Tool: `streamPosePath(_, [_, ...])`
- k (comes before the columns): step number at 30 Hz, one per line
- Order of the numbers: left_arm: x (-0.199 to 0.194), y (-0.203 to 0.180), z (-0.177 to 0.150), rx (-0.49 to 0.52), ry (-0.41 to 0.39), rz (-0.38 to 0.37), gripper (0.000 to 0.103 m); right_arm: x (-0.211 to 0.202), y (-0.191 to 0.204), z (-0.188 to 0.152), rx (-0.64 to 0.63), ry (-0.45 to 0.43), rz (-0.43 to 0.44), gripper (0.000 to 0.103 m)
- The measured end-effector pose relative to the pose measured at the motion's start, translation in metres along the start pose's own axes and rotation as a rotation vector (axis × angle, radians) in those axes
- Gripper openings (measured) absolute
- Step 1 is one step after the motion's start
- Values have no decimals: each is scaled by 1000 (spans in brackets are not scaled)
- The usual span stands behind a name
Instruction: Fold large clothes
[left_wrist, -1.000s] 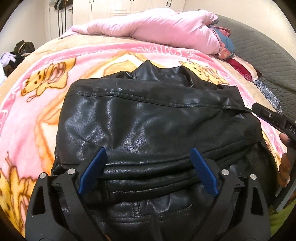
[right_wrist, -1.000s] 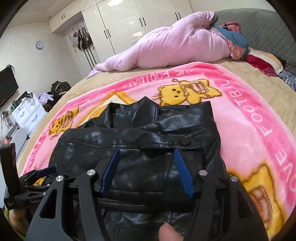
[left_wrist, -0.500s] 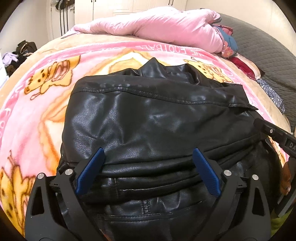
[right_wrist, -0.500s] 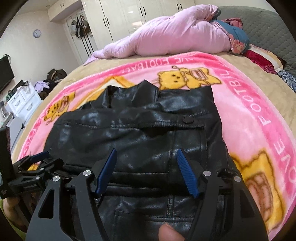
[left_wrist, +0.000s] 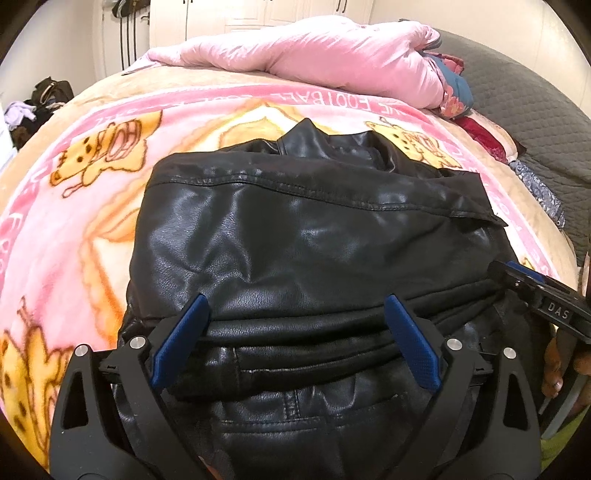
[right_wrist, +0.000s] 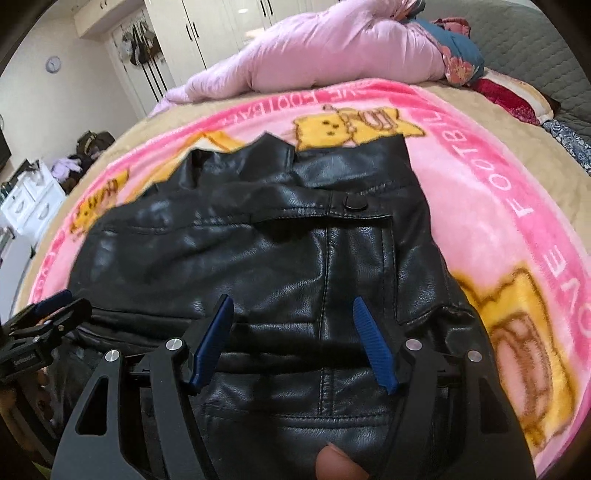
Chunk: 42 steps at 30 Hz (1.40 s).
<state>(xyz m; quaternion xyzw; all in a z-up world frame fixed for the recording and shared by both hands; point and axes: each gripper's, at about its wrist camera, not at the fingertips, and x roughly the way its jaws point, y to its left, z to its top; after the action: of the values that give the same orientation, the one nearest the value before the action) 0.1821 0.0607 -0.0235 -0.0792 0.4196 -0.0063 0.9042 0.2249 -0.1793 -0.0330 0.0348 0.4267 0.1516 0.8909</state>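
Looking along the left gripper (left_wrist: 295, 332), its blue fingers (left_wrist: 183, 343) stand spread wide over the black leather jacket (left_wrist: 295, 240), and nothing is pinched between them. The jacket lies on the pink cartoon blanket (left_wrist: 92, 206), toward the near edge of the bed, its collar pointing at the far edge. It looks already doubled over: a stitched hem crosses the top and thick rolled folds sit just ahead of the fingertips. To do this step well, I judge the jaws should come down on those stacked folds together, taking every layer, because stiff leather tends to spring open if only the top skin is caught. The right gripper (left_wrist: 532, 284) shows at the right edge of this view, low by the jacket's side.

In the right wrist view, the right gripper (right_wrist: 291, 339) is likewise spread apart with nothing between its fingers (right_wrist: 212, 343), hovering over the jacket's near-right part, below a snap-buttoned flap (right_wrist: 354, 203). The left gripper (right_wrist: 48, 314) sits at the jacket's near-left side. Both should grip at matching height so the fold stays square; a lopsided lift would likely skew the bundle.

Count: one jacket, one blanket, two grippers, one snap button, one pink duvet (right_wrist: 332, 55) heaped along the bed's far edge, and three yellow cartoon figures visible on the blanket here.
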Motion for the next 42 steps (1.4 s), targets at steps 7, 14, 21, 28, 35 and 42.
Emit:
streamPosePath(7, [-16, -1, 1, -8, -22, -3, 89, -24, -5, -3, 30, -63, 38, 68])
streamPosePath(14, [-31, -6, 1, 3, -43, 0, 94, -43, -6, -9, 47, -95, 60, 80])
streamPosePath(21, [-50, -14, 5, 11, -55, 37, 94, -68, 3, -4, 24, -138, 78, 92])
streamPosePath(28, [-71, -19, 11, -9, -81, -1, 94, -96, 19, 2, 0, -183, 58, 95])
streamPosePath(35, [-97, -22, 18, 22, -117, -67, 94, -140, 53, 11, -47, -230, -7, 97])
streamPosePath(42, [-124, -9, 11, 4, -171, -67, 94, -150, 63, 15, -20, -257, 7, 97])
